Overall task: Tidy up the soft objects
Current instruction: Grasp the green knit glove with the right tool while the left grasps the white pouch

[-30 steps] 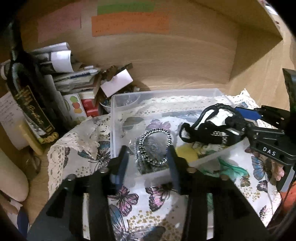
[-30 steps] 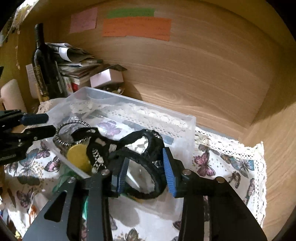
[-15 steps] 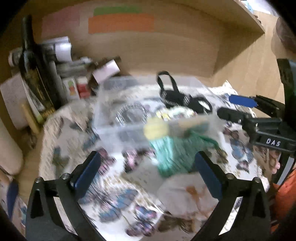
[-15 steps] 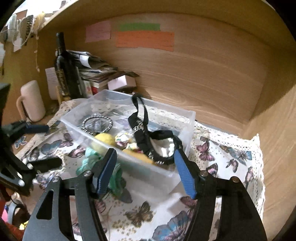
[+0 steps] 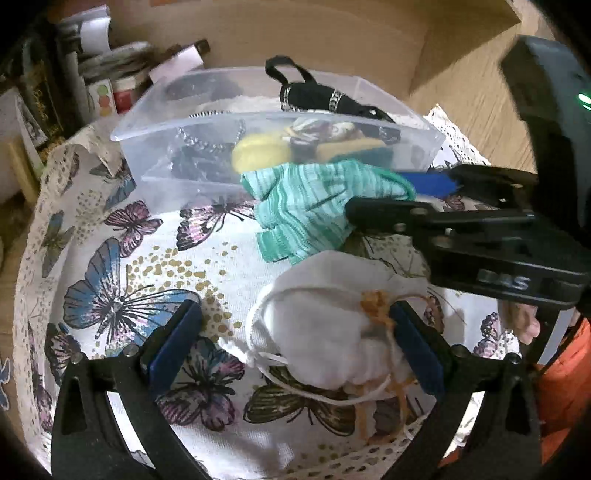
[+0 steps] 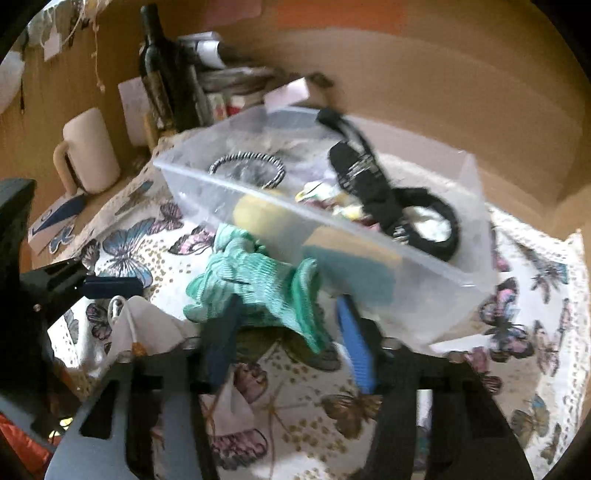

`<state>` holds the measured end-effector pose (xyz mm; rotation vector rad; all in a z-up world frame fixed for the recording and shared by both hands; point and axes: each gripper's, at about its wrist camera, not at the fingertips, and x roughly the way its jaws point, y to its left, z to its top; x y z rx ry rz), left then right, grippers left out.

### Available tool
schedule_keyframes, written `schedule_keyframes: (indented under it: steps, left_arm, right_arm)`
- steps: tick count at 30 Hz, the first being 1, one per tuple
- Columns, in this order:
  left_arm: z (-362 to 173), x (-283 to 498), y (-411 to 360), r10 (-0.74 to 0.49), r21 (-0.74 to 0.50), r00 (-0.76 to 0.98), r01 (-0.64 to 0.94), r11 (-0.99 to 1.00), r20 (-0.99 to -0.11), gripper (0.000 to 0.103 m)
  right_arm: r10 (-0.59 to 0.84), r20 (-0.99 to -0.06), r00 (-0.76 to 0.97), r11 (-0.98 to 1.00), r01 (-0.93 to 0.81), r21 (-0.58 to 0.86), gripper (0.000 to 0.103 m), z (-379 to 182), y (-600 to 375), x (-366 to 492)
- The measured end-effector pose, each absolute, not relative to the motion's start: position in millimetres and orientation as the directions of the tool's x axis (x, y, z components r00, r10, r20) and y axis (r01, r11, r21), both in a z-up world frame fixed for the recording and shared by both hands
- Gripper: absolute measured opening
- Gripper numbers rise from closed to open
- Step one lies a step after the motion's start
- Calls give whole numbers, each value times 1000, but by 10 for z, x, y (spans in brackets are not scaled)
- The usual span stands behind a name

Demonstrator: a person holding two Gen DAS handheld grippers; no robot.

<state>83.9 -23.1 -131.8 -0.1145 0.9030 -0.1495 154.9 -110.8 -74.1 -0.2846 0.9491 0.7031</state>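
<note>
Down low, the left gripper (image 5: 295,339) is spread wide with a white drawstring pouch (image 5: 332,332) lying between its fingers on the butterfly cloth (image 5: 122,280). Just beyond it, the right gripper (image 6: 291,332) also gapes, straddling a crumpled green knit item (image 6: 251,280). Farther ahead stands a clear plastic bin (image 5: 184,162) holding a black strap (image 6: 388,199) and yellow pieces.

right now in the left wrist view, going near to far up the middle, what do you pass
white drawstring pouch → green knitted cloth → clear plastic bin with a yellow soft item inside → black strap poking over its far wall → wooden back panel
</note>
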Motion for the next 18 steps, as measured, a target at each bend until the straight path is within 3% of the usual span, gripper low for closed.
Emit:
schedule_keyframes:
  steps: [2,5,8,18]
  left_arm:
    - [-1317,795,-243,-194,-172,618,96,980,-762,68]
    - [-1267,686,-281,-250,-190,612,162,968,-751,39]
    - [-1189,636,-247,-235,-165,628,168,972,-742,27]
    - [-755,618,52,-141,-107,731,93,990,-668,24]
  right_arm:
    - [422,-825,376,743,-665,77,19,-778,-1085,1556]
    - [431,-812,393,747,-661,76,14,-754,-1129,1523]
    - [424,-790,443,763,-645,48,12,-666,-1213,1470]
    - [451,-695,559,809,-586,54,12,-202,-1551,1369]
